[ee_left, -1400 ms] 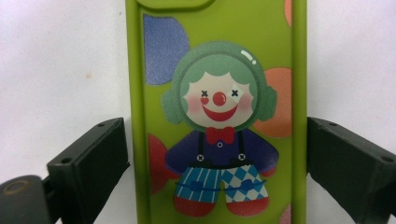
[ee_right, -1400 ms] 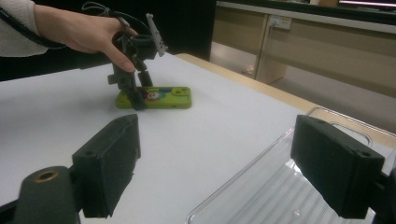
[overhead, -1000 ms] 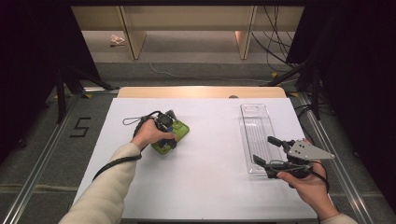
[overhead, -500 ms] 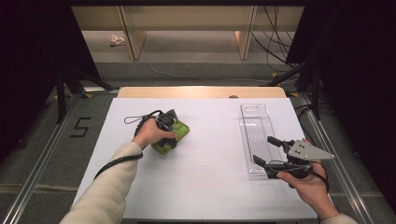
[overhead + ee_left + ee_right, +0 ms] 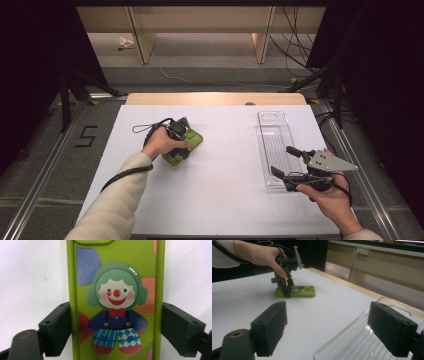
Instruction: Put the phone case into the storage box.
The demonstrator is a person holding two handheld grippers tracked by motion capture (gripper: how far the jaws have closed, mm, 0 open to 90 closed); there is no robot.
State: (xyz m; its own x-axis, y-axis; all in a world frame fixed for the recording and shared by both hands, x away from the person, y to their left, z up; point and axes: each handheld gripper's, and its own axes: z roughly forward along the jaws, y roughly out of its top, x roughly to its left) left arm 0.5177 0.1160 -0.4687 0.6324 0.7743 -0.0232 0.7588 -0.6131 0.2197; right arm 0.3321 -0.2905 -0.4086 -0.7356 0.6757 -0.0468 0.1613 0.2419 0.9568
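**Left gripper straddles green phone case**

Left gripper [image 5: 176, 141] points down over the green phone case [image 5: 186, 146], jaws either side of its long edges. From the left gripper view the jaws have just been closing with the case [image 5: 116, 300] between them; the pads sit right at the edges, maybe just touching, with no firm clamp visible. Case lies flat on the white table [image 5: 220, 200], left of centre, clown print up. Right gripper [image 5: 290, 162] is held by the right hand [image 5: 332, 200] at the near end of the clear plastic tray [image 5: 272, 131], jaws wide, nothing between them. Tray sits on the table's right side, well apart from the case.
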